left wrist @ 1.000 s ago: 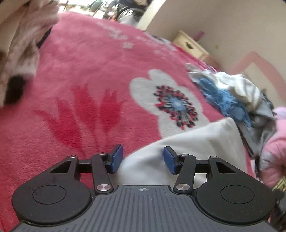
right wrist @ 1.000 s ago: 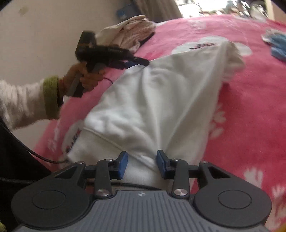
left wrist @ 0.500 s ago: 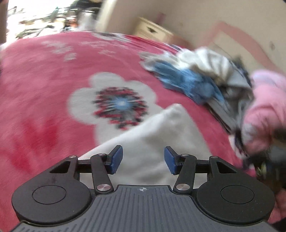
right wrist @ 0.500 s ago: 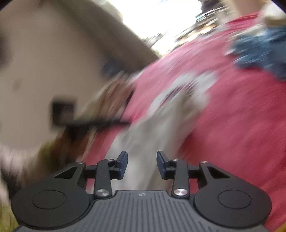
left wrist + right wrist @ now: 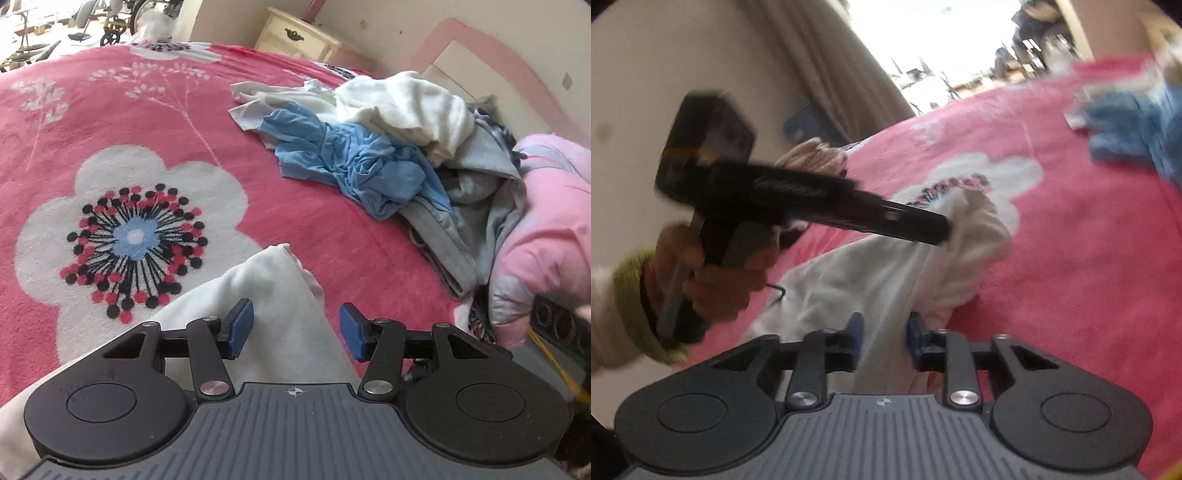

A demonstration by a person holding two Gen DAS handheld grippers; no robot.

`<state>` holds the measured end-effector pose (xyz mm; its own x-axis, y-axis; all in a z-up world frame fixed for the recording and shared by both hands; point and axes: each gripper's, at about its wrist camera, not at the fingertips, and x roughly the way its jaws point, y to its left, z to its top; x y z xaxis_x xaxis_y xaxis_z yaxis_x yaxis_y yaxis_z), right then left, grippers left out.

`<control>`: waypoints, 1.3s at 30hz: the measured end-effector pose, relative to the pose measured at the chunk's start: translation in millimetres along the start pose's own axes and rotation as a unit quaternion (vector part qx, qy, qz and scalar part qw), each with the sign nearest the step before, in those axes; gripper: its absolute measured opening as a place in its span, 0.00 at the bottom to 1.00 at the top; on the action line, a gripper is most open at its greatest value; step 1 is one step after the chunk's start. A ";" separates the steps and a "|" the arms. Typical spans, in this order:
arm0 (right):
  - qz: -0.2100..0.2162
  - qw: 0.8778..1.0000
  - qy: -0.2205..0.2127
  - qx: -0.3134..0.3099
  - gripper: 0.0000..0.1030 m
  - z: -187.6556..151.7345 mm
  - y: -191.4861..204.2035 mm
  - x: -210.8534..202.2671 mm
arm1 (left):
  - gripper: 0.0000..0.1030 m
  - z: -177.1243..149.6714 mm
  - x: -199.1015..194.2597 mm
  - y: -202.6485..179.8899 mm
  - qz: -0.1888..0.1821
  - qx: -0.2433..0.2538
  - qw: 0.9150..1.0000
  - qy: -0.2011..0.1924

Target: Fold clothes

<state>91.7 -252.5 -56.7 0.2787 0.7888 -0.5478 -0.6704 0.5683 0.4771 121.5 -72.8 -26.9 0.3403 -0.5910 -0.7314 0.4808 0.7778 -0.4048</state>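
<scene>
A white garment (image 5: 273, 288) lies bunched on the pink flowered blanket (image 5: 295, 221). My left gripper (image 5: 295, 328) hovers open over its far end, and the cloth passes under and between the blue pads without being pinched. In the right wrist view that gripper (image 5: 938, 230), held by a hand (image 5: 716, 280), has its tip at the garment's crumpled far end (image 5: 975, 229). My right gripper (image 5: 884, 339) is at the near end with its jaws closing. A taut fold of the white garment (image 5: 871, 273) fills the gap between its pads.
A heap of clothes lies at the right of the bed: a blue piece (image 5: 351, 166), a cream one (image 5: 399, 103), a grey one (image 5: 472, 206) and a pink padded jacket (image 5: 546, 229). A cream nightstand (image 5: 295, 37) stands by the wall. A beige garment (image 5: 812, 158) sits at the bed's far left.
The left gripper has swung along the garment toward its far end, bringing the clothes heap into view. The right gripper's jaws have narrowed onto the white cloth, and the garment is more bunched.
</scene>
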 end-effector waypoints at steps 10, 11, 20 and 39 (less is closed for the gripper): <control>-0.033 0.993 -0.022 -0.112 0.24 -0.1 27.7 -2.2 | 0.28 -3.0 12.4 -15.5 0.066 0.046 0.997 -0.007; -0.025 0.995 -0.030 -0.087 0.24 1.8 18.5 -7.8 | 0.22 -3.9 11.2 -13.2 0.065 0.041 0.997 -0.011; 0.006 0.970 -0.088 0.225 0.38 16.4 -104.9 -11.3 | 0.06 -10.2 -15.2 4.3 0.020 -0.013 0.999 -0.043; 0.188 0.928 -0.076 0.313 0.15 15.9 -133.0 40.5 | 0.06 -19.7 -41.4 21.0 -0.021 -0.049 0.996 -0.073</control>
<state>203.0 -292.4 -131.4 0.2324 0.9554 -0.1819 -0.2218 0.2342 0.9466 101.5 -27.8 -16.0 0.4382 -0.6427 -0.6284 0.4190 0.7646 -0.4897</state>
